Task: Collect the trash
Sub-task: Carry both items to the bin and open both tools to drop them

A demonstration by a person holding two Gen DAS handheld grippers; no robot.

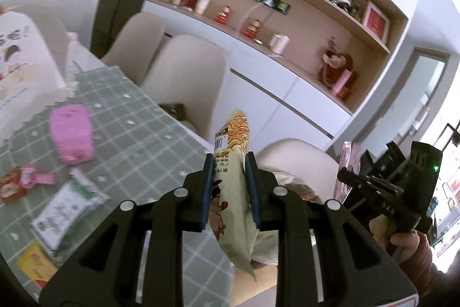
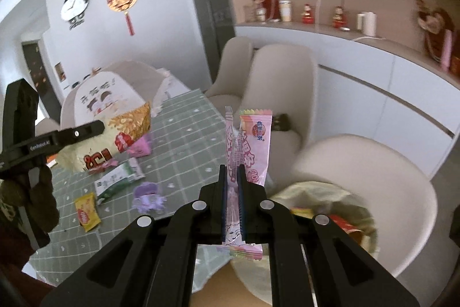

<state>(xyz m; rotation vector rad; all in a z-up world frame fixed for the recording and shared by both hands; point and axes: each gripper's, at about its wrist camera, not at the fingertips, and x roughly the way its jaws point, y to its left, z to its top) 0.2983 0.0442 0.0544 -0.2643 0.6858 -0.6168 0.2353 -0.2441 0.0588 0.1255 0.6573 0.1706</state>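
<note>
Left gripper [image 1: 230, 180] angled downward past the near edge of the green checked tablecloth [image 1: 138, 128], jaws narrowly parted and clamped on a cream crinkled noodle-snack bag [image 1: 233, 192] that stood upright between the blue pads and hung below them. Right gripper [image 2: 233, 192] likewise tilted down, jaws almost fully closed on a pink-and-white plastic candy wrapper [image 2: 253, 146], its top rising above the fingertips and its crimped lower end showing beneath them. Seen only from the left wrist: the right gripper from the side at the right edge, gripped from below by a hand [image 1: 402, 238] in a dark red sleeve, the pink wrapper just beside it. Seen only from the right wrist: a cream-lined trash bin [image 2: 330, 220] below and right of the jaws, off the cloth's near edge, with red and yellow wrappers already inside, close against a beige rounded chair [image 2: 373, 177]; also the left gripper at the left edge with its snack bag. Left on the cloth: a pink wrapper [image 1: 72, 134], a green-and-white sachet [image 1: 66, 212], a yellow packet [image 1: 34, 263], a purple wrapper [image 2: 148, 196], all well apart from both grippers.
</note>
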